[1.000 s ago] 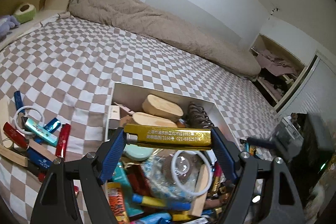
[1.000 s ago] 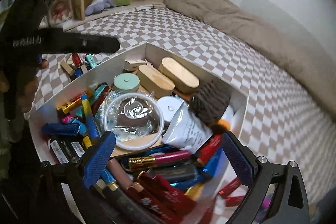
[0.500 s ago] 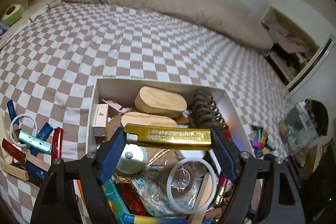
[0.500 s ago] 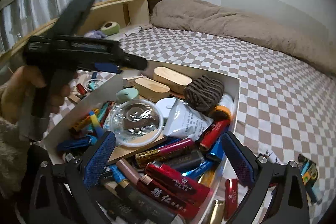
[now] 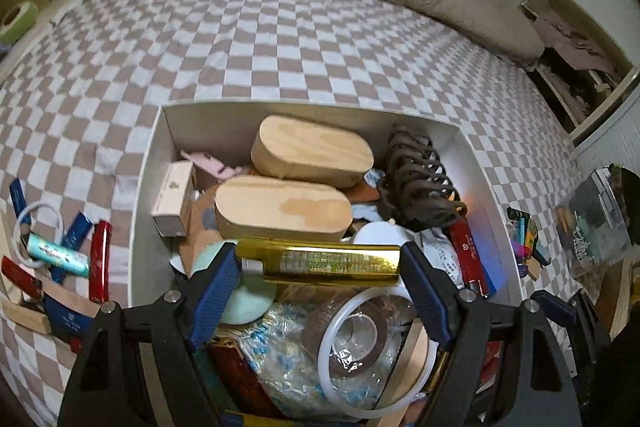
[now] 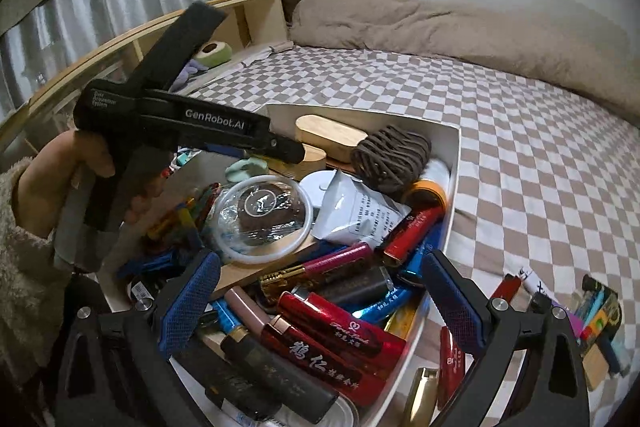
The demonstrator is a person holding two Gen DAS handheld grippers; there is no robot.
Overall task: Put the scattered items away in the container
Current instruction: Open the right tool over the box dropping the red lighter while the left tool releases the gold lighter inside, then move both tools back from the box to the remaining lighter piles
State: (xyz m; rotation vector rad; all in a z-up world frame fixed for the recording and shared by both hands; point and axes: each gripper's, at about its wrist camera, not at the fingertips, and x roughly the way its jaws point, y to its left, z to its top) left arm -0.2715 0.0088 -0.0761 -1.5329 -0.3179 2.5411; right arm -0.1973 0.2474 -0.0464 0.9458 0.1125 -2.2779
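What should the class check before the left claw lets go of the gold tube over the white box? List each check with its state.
1. Left claw grips the gold tube at both ends: ok.
2. Tube is over the white box: ok.
3. Free flat spot beneath: not ok, the box is piled high.
4. Right claw open, holding nothing: ok.
5. Red tube and others outside the box collected: not ok.

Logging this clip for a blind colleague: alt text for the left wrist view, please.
The left hand-held gripper grips a gold tube crosswise above a crowded white box on a checkered bed. More tubes lie scattered left of the box.
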